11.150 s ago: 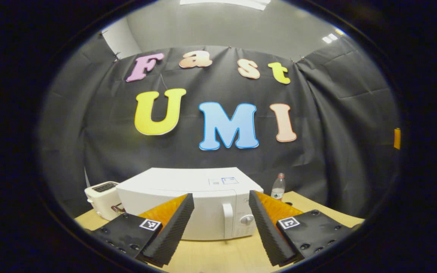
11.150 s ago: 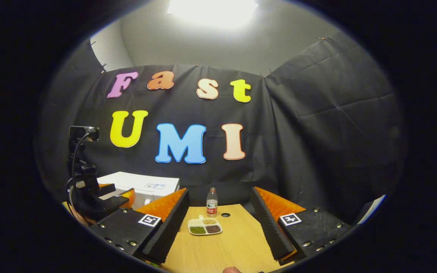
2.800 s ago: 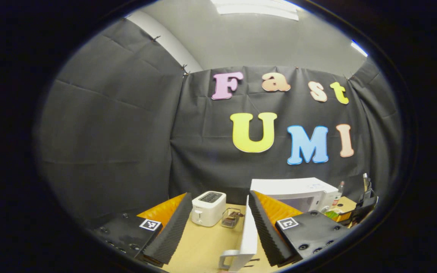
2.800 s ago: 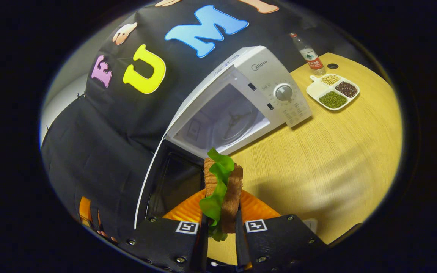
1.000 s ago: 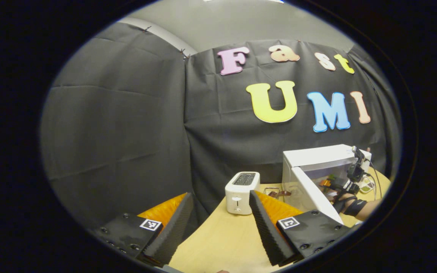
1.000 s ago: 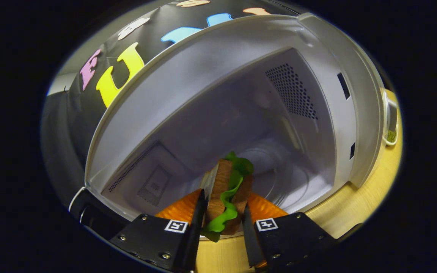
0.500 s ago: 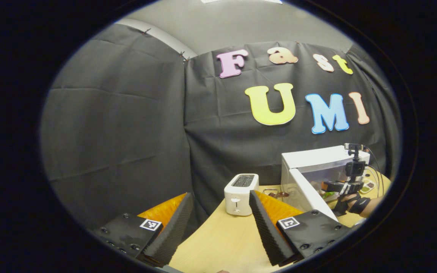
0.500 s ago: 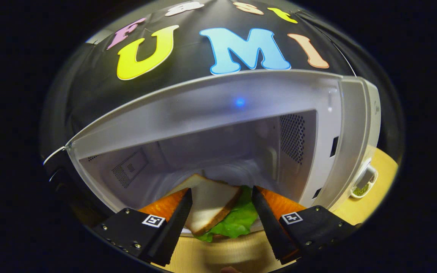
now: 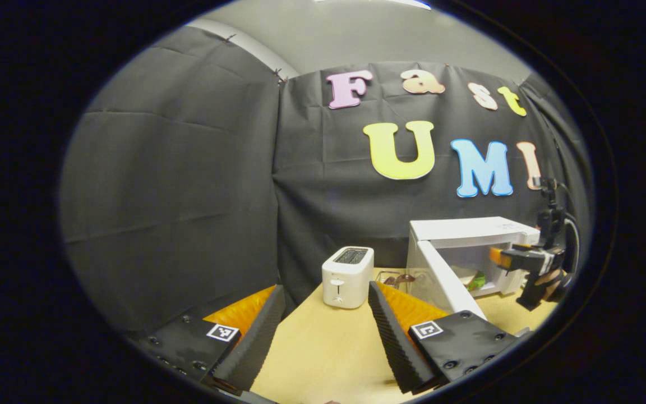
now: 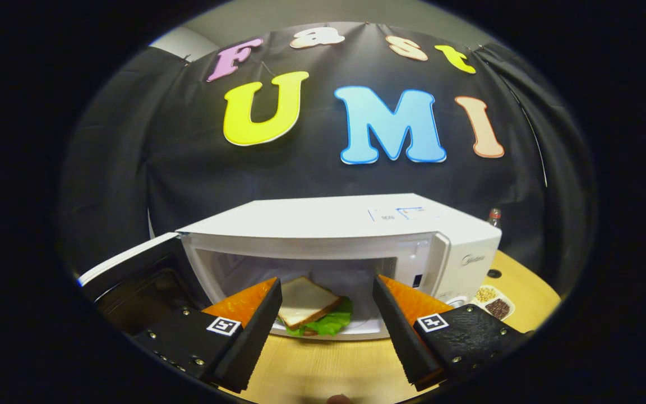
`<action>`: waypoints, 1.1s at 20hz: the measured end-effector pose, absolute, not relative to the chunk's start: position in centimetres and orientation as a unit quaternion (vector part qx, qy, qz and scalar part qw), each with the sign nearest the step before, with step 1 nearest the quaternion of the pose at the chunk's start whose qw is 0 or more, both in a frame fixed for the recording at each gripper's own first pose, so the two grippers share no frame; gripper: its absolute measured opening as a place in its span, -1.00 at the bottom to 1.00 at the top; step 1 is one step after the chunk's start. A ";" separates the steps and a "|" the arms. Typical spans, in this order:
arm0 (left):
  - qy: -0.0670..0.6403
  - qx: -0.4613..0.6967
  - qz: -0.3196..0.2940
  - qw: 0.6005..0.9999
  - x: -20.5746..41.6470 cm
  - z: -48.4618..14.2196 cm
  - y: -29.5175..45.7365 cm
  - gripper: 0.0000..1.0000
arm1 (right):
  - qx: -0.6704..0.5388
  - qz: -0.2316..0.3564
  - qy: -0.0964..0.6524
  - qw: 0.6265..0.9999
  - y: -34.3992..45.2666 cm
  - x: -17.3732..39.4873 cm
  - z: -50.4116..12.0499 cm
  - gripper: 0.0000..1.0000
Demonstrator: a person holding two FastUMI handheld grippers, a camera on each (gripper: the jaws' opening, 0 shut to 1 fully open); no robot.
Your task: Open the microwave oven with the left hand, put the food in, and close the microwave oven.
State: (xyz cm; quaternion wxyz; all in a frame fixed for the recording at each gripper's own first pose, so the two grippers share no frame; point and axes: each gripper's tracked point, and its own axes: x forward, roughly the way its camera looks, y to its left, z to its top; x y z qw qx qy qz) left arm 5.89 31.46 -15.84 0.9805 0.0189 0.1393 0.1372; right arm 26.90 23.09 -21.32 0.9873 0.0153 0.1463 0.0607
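Note:
The white microwave (image 10: 356,227) stands with its door (image 10: 127,264) swung open to the left. A sandwich (image 10: 312,311) of white bread and green lettuce lies flat inside the cavity. My right gripper (image 10: 326,325) is open in front of the opening, with the sandwich beyond its fingers and apart from them. In the left gripper view, my left gripper (image 9: 323,331) is open over the table, holding nothing. Farther right in that view are the microwave (image 9: 469,235), its open door (image 9: 441,280), the sandwich (image 9: 471,279) inside and the right gripper (image 9: 511,259) held by a hand.
A white toaster (image 9: 347,269) stands on the wooden table (image 9: 323,348) left of the microwave, with a small wire rack (image 9: 393,279) beside it. A divided dish of beans (image 10: 491,306) and a water bottle (image 10: 494,216) sit right of the microwave.
My right gripper has drawn back out of the microwave, leaving the sandwich lying inside. The left gripper view has shifted slightly; that gripper stays open.

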 end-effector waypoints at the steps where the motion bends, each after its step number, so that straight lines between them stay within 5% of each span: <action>1: 0.139 0.018 0.139 0.980 5.6 -15.9 31.3 0.96 | 0.014 0.067 0.135 0.988 22.8 25.8 -20.0 0.97; 14: 0.179 0.005 0.139 0.974 3.6 -21.0 29.0 0.90 | 0.009 0.111 0.044 0.993 17.8 11.5 -7.0 0.96; 15: 0.181 0.002 0.140 0.974 3.5 -21.3 28.8 0.70 | 0.009 0.113 0.043 0.993 17.4 10.9 -6.8 0.96; 18: 0.192 -0.015 0.134 0.972 3.2 -22.8 27.4 0.58 | 0.003 0.108 0.049 0.993 15.3 9.3 -6.6 0.96; 22: 0.209 -0.018 0.119 0.971 3.1 -24.8 25.0 -0.37 | -0.007 0.090 0.058 0.994 11.7 7.4 -7.0 0.96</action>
